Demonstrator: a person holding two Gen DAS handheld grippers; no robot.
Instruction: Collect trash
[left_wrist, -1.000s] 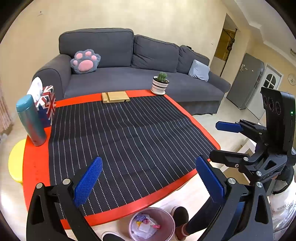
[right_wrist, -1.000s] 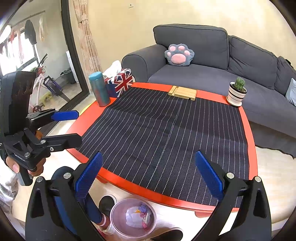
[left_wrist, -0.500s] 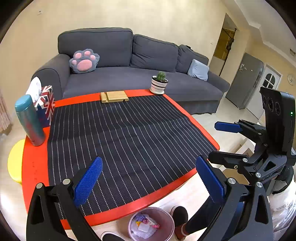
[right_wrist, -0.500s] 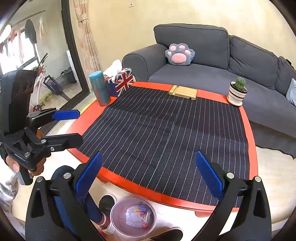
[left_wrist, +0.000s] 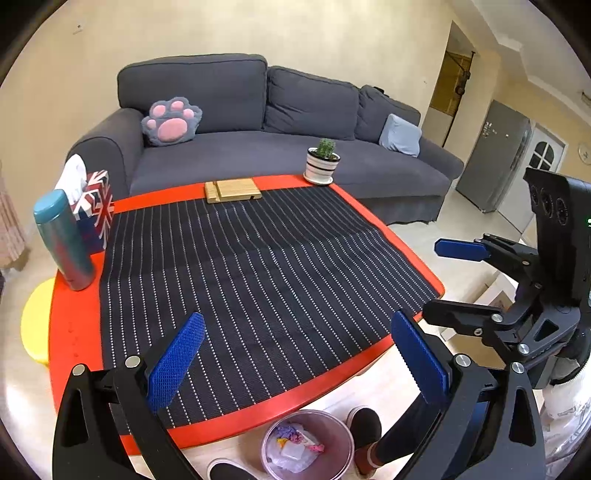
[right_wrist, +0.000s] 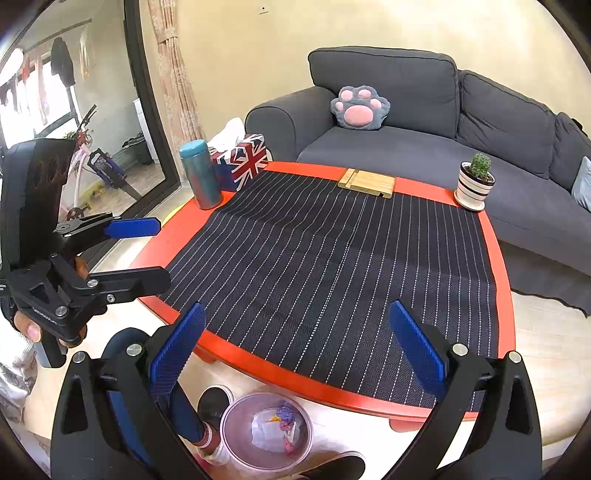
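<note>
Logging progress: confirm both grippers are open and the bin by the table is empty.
Not empty. The left wrist view shows crumpled trash already inside the bin. The left gripper and right gripper are indeed open, holding nothing.

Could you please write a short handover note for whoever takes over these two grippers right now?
Left gripper: open, empty, held above the near edge of the table.
Right gripper: open, empty, likewise above the near edge.
Trash bin: on the floor just below the near table edge, between the person's feet, with crumpled paper and wrappers inside.
Done: no loose trash shows on the striped mat.
On the table: teal bottle, flag tissue box, wooden stand, potted cactus; none looks like trash.
Left: probably nothing; check the floor out of view.
</note>
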